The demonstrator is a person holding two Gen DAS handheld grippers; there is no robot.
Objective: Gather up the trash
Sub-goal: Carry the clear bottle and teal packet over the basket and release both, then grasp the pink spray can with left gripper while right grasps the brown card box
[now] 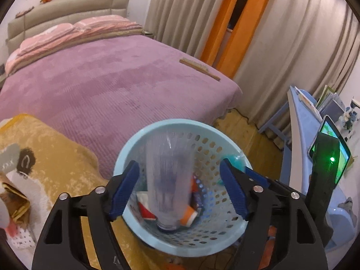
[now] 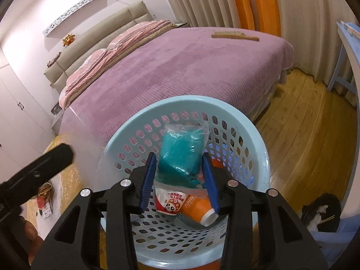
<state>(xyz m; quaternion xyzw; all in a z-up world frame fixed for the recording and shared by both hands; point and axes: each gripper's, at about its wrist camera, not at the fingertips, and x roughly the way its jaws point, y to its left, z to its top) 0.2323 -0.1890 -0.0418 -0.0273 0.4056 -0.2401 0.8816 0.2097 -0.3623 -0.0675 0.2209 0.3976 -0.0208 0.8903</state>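
Observation:
A light blue perforated basket (image 1: 122,155) (image 2: 254,130) stands at the foot of the bed. In the left wrist view a clear plastic bottle (image 1: 168,175) shows blurred inside it, neck down. My left gripper (image 1: 179,164) is open around the bottle, both blue pads well apart from it. In the right wrist view my right gripper (image 2: 178,156) hangs over the basket, its pads against a clear bag of teal stuff (image 2: 180,150). Under it lie a red and white packet (image 2: 171,202) and an orange tube (image 2: 195,209).
A bed with a purple cover (image 1: 101,85) fills the space behind the basket, with a wooden brush (image 1: 199,68) near its far corner. A yellow blanket (image 1: 51,153) lies left, and a blue desk (image 1: 301,123) with a lit tablet (image 1: 333,148) right. A black bag (image 2: 319,211) sits on the wooden floor (image 2: 303,123).

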